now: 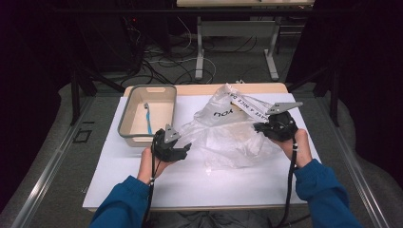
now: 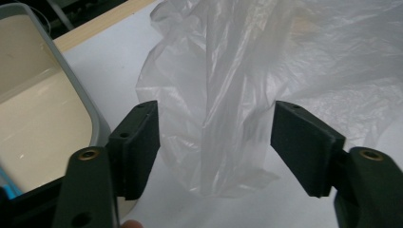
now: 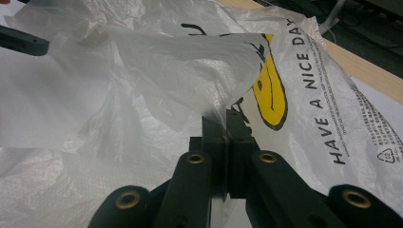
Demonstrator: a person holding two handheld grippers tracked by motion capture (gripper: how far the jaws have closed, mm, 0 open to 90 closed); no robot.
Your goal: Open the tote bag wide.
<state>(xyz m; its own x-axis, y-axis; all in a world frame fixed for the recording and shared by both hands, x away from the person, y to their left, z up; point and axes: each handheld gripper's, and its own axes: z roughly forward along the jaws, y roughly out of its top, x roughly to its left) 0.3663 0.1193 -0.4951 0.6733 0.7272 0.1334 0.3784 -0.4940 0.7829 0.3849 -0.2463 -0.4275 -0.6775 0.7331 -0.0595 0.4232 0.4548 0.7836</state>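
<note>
Pretty dim room, black curtains on both sides. Grey floor point(image 1: 57, 161) around the tabletop point(image 1: 142, 190), and cables point(image 1: 161, 66) tangled under a grey-legged desk point(image 1: 237, 28) behind.

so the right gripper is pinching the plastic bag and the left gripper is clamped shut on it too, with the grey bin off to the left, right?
Not quite. The left gripper is open: in the left gripper view its pads stand apart, with the plastic bag between them, unpressed. The right gripper is indeed shut on the bag, and the grey bin does sit to the left.
</note>
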